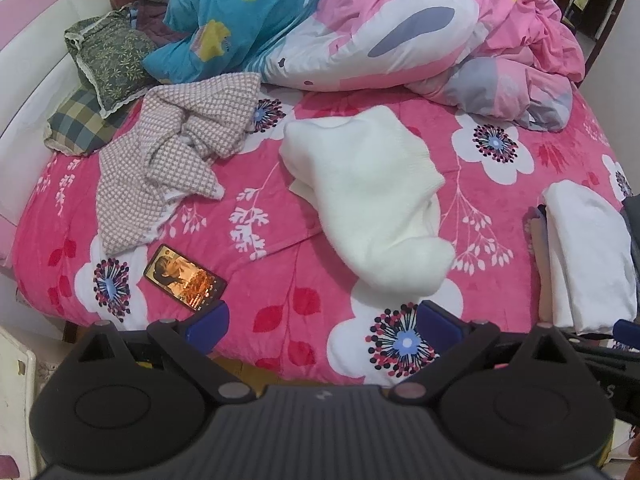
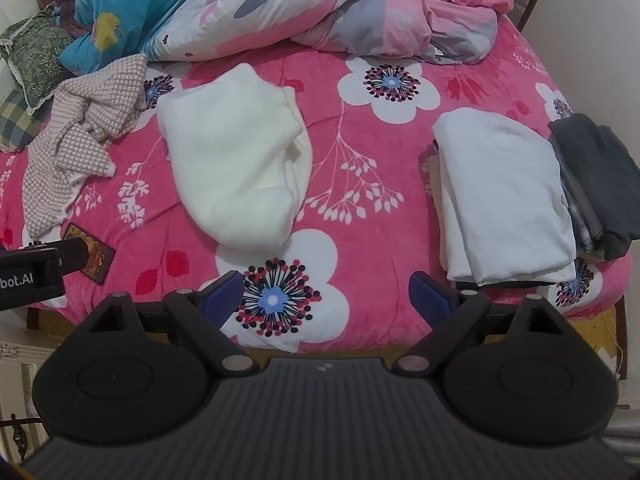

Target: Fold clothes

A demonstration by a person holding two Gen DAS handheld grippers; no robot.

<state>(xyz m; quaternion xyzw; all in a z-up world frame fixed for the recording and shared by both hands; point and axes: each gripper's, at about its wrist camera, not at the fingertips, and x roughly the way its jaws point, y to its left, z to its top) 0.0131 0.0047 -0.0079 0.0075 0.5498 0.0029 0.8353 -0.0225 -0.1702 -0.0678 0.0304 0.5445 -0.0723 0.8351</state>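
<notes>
Nearest to me in the left wrist view, my left gripper (image 1: 322,322) hangs over the near edge of the bed with its blue fingers (image 1: 210,320) spread wide and nothing between them. Beyond it the pink flowered blanket (image 1: 280,248) covers the bed, and a cream sweater (image 1: 368,192) lies loosely bunched in the middle of it, apart from the fingers. To its left sits a crumpled checked garment (image 1: 168,160), and a phone (image 1: 185,278) with its screen lit lies just below that, close to the left finger. A folded white cloth (image 1: 588,256) lies at the right edge, and a pink quilt (image 1: 400,28) is heaped at the back beside a blue pillow (image 1: 236,20). From the right wrist view, my right gripper (image 2: 326,292) is also spread wide and empty over a printed flower at the blanket's (image 2: 360,184) near edge. The sweater (image 2: 236,160) lies ahead and to the left, untouched. On the right, the folded white cloth (image 2: 504,196) rests beside a folded dark garment (image 2: 600,176) at the bed's edge. The checked garment (image 2: 84,136) sits far left, and part of the other gripper (image 2: 32,276) shows at the left border, partly covering the phone (image 2: 94,260).
</notes>
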